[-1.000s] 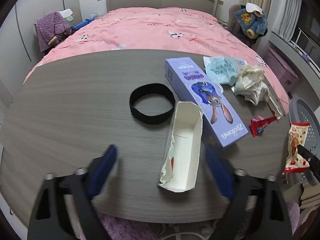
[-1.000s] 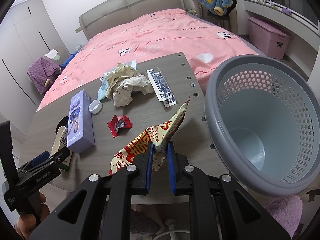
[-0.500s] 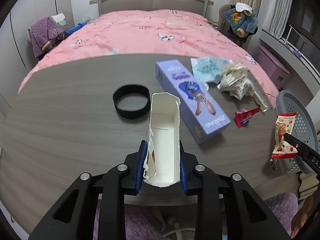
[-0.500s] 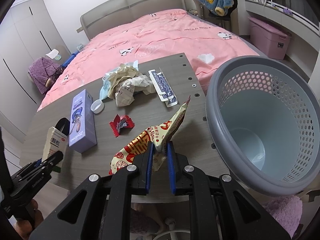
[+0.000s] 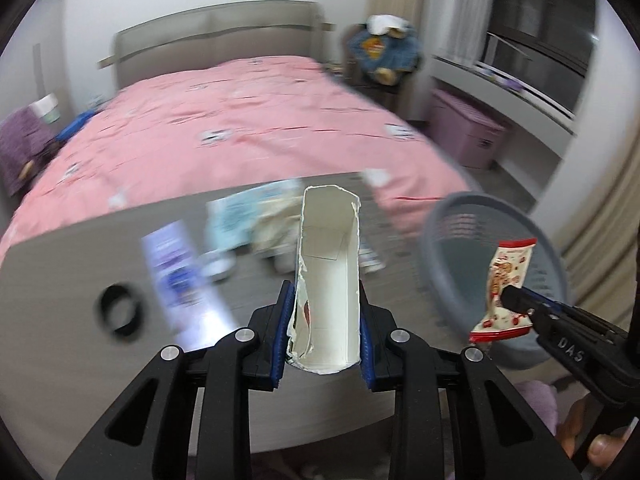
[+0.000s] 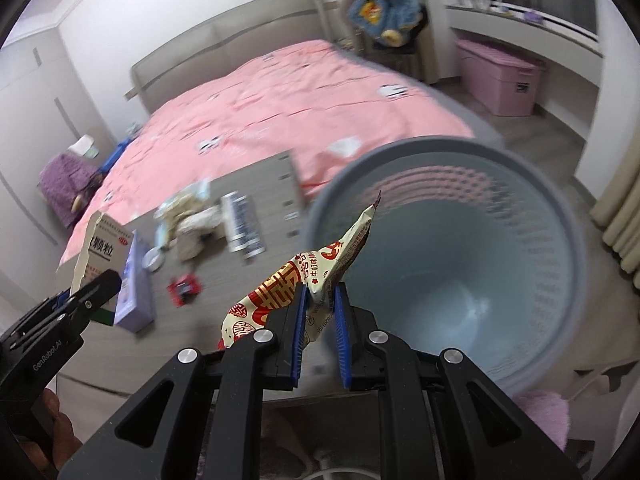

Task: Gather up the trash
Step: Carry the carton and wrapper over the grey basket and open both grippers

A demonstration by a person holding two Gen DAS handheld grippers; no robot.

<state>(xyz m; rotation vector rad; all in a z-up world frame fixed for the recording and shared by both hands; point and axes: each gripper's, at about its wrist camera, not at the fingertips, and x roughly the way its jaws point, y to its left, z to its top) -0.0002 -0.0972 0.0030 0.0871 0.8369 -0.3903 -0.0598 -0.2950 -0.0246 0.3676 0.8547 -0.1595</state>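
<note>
Both hands carry trash, and none of it is in the basket yet. The left gripper [image 5: 323, 334] has its jaws closed against the two sides of a torn white carton [image 5: 326, 280], lifted off the bench [image 5: 60, 280] and pointing toward twelve o'clock. The right gripper [image 6: 321, 328] has its jaws nearly together, pinching the lower end of a red and gold snack wrapper [image 6: 316, 276], whose tip reaches over the near rim of the grey basket [image 6: 552, 216] at about two o'clock. The basket's pale blue inside looks empty as far as it shows, so the collecting seems barely begun.

Left on the bench: a purple box [image 6: 134, 292], a small red wrapper [image 6: 184, 286], crumpled paper [image 6: 192, 230], a pale blue packet [image 5: 236, 216], a blue-and-white patterned flat pack [image 6: 242, 226], a white cap [image 6: 153, 259] and a black ring [image 5: 119, 314].

Motion blur smears most of the bench, so labels and small pieces are hard to read. The basket's near rim is partly hidden behind the right gripper, and its right edge is cut off in the left view.
</note>
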